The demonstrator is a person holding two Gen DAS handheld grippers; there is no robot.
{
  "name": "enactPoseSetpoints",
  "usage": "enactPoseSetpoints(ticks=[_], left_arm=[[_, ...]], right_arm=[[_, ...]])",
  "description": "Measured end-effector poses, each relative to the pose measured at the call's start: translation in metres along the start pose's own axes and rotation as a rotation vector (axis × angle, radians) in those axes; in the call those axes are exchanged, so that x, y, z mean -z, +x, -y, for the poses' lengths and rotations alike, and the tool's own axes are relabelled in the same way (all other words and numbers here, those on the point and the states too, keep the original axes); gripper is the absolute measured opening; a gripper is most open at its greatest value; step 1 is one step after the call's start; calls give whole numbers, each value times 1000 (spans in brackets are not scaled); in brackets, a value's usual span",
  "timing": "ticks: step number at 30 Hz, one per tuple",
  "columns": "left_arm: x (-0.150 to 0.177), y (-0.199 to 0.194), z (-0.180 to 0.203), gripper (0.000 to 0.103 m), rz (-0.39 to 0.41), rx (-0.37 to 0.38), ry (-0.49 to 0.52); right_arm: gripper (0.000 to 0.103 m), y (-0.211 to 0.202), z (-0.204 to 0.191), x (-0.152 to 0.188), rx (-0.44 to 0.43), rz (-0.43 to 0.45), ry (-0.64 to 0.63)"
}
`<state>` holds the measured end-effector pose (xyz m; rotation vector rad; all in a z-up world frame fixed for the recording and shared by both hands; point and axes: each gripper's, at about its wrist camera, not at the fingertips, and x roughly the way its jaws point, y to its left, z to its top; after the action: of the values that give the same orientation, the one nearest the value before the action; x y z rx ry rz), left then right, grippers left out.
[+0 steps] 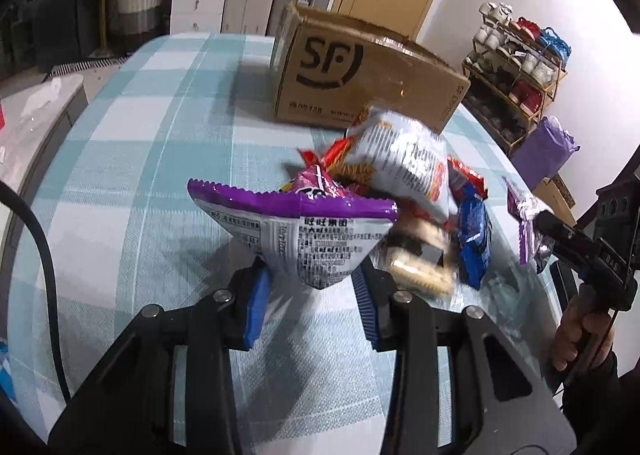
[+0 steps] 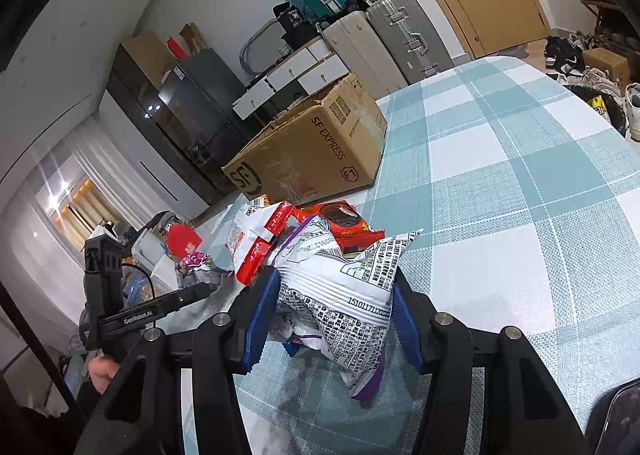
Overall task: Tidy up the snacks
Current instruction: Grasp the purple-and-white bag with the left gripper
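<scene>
Left gripper (image 1: 312,275) pinches the lower corner of a purple-topped snack bag (image 1: 298,231) between its blue pads, lifted above the checked tablecloth (image 1: 140,159); its back panel carries dense Chinese print. Right gripper (image 2: 334,315) is clamped on a white, purple-edged packet (image 2: 344,295) printed with a code beginning 1510117. Just beyond lies the snack pile (image 1: 432,191), red, blue and white wrappers. Behind it stands an open cardboard box (image 2: 316,151) marked "SF EXPRESS".
</scene>
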<state>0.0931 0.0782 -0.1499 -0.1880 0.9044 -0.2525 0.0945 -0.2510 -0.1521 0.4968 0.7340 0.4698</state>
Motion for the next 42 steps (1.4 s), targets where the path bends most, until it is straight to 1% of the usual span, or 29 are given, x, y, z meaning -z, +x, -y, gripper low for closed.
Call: enactPoseSetpoints(ticks=[3,6,7,9,10,11,12,13,14,16,19,21,22,23,24,26,30,32,38,42], left_arm=[[9,6,-1,36,-37,-2,-6],[12,5,-1,36,-28,-17,-3],[12,4,-1,38,-29,-24,-3],[12,3,-4,47,-24,-30,-17],[11,0,-6,58,-12,-39,-30],[10,-1,-8,71,-3,-51,-40],[9,-3,-10,75,10,-58,-50],[8,-5,-12,77,27,-54,-59],[7,-8,-14,79,50,-38,-70],[5,-12,-16,81,67,-23,-79],[3,-11,-15,81,83,-21,-66],[2,-10,-11,78,91,-13,-47],[1,-8,-10,70,91,-4,-39],[0,-6,-8,57,90,11,-32],[-2,-4,-6,51,88,19,-24],[-3,-1,-1,46,81,16,-3],[-4,0,4,43,76,13,14],[-5,0,2,39,74,20,2],[-5,-4,-2,37,81,18,-10],[-4,-15,0,37,99,-5,0]], right_arm=[[55,0,0,0,0,-1,0],[55,0,-1,0,0,-2,1],[55,-1,-1,0,0,-2,2],[55,0,-1,0,-2,-3,2],[55,1,-1,0,-3,-6,2],[55,1,-1,0,-3,-8,2],[55,1,-1,0,-2,-9,2],[55,1,-1,1,-2,-9,2],[55,1,-1,1,-3,-9,3],[55,1,-1,1,-2,-9,3],[55,2,-1,1,-1,-11,5],[55,3,-1,0,-1,-10,4],[55,3,-1,0,-1,-10,5],[55,3,0,0,0,-9,6],[55,3,0,0,1,-9,7],[55,3,0,0,1,-10,10],[55,3,1,0,2,-12,11],[55,4,1,0,2,-12,12],[55,3,1,0,4,-13,12],[55,2,1,1,2,-7,10]])
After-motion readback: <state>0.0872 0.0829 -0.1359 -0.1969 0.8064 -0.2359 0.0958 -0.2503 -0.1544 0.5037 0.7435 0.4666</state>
